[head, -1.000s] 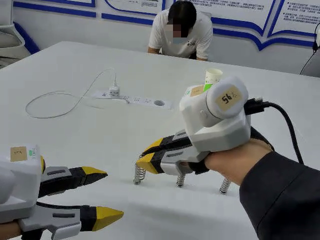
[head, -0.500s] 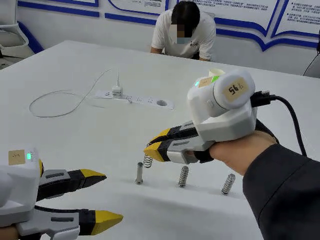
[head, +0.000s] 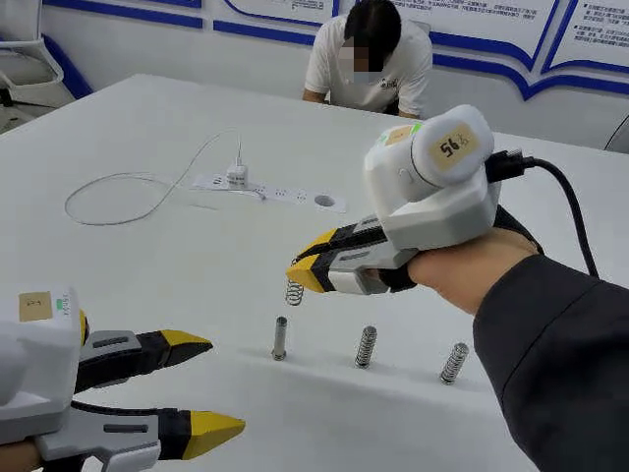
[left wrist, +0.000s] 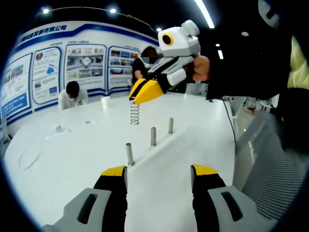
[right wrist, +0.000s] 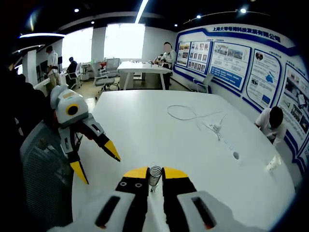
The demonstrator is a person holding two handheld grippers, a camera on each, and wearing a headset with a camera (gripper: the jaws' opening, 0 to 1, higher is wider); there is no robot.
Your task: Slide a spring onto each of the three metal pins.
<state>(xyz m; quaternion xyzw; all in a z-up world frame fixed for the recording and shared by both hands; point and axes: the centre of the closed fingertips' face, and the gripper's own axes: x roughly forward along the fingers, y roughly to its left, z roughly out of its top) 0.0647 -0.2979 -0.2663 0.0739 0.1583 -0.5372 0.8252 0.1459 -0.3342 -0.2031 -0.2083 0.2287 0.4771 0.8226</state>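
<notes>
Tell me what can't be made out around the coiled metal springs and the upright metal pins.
- Head view: the top of the held coiled metal spring, hidden by the right gripper's yellow tips.
- Head view: whatever stands inside the two seated springs, screened by their coils.
- Right gripper view: the wall posters' text, too small to read.

Bare pin (head: 280, 337) left of two sprung pins (head: 366, 346), spring (head: 294, 292) in right gripper (head: 300, 273) seemingly above it

White hand-held gripper (head: 303, 273), yellow-tipped black jaws, dark sleeve (head: 560, 364).
</notes>
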